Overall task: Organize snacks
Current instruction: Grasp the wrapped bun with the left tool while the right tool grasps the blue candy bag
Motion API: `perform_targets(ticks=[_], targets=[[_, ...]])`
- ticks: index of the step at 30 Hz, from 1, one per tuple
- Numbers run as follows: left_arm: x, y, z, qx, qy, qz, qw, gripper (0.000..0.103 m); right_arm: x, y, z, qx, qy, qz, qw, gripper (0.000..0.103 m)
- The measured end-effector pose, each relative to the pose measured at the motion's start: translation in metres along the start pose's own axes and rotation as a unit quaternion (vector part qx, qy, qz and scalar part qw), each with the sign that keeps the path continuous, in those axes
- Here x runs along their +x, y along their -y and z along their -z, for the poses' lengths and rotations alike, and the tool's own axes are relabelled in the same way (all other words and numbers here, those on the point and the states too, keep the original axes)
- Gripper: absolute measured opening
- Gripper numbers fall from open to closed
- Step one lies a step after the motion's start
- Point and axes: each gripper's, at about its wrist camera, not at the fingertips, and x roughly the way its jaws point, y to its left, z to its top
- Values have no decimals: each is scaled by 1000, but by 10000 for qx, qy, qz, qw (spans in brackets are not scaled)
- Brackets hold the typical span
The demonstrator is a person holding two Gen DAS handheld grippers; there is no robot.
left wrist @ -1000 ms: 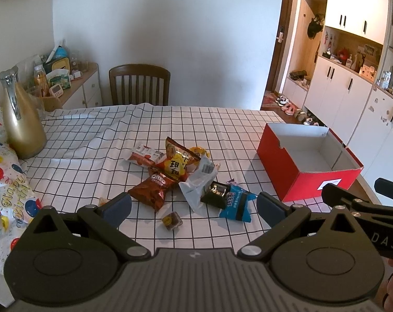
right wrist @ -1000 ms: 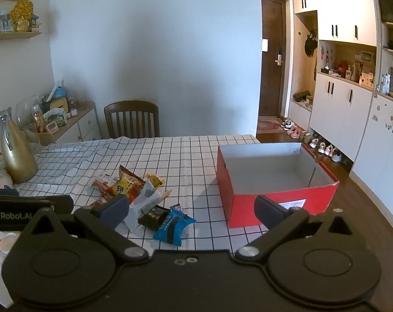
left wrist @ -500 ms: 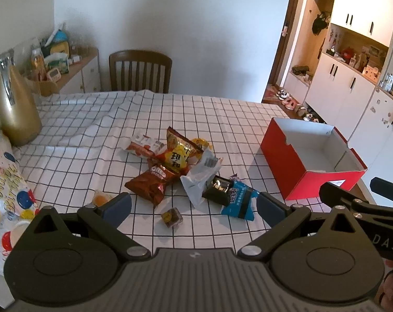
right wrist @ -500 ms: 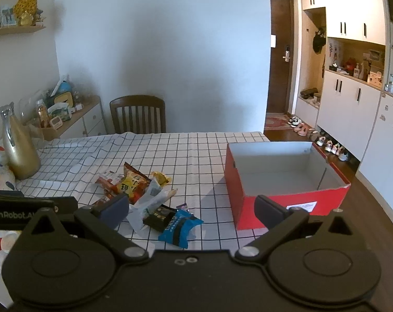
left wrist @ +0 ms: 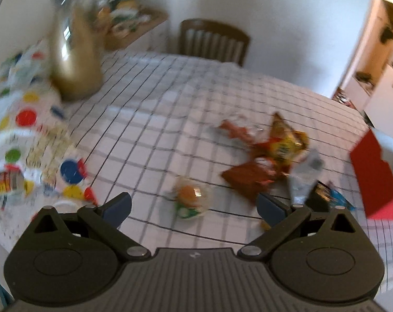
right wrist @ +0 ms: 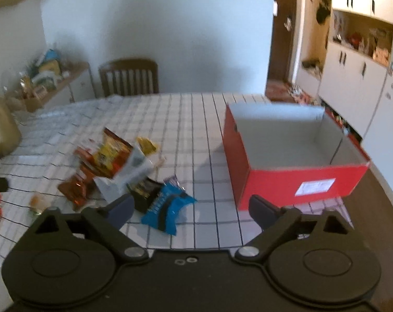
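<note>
Two grippers, both wide and empty: left gripper point(left wrist: 194, 206) over a round wrapped sweet point(left wrist: 191, 200) at near left, probably lined up for grasping; right gripper point(right wrist: 190, 209) above a blue packet point(right wrist: 168, 208). Roughly seven snacks heaped mid-bench point(right wrist: 191, 119). One red box point(right wrist: 298, 182), empty, far right, likely the destination.

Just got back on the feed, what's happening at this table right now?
A person holds two grippers over a checked tablecloth, and both are open and empty. The left gripper points at a small round clear-wrapped snack lying apart from the pile of snack bags. The right gripper is nearest the blue packet. The red box stands open with nothing seen inside. Both views are motion-blurred.
</note>
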Motion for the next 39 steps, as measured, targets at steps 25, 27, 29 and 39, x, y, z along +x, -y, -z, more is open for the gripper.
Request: perform_targets(ticks=[25, 27, 29, 39], targets=[[124, -25, -8, -908, -1244, 54, 9881, 71, 148, -25, -4, 1208, -1658, 89, 9787, 70], [127, -23, -8, -876, -1267, 145, 9880, 68, 151, -29, -3, 1154, -1672, 102, 9791, 68], [129, -21, -8, -846, -1265, 154, 9882, 68, 153, -30, -3, 1181, -1693, 119, 9784, 63], [135, -9, -8, -628, -1295, 545, 9881, 34, 155, -30, -3, 1246, -1659, 17, 9782, 43]])
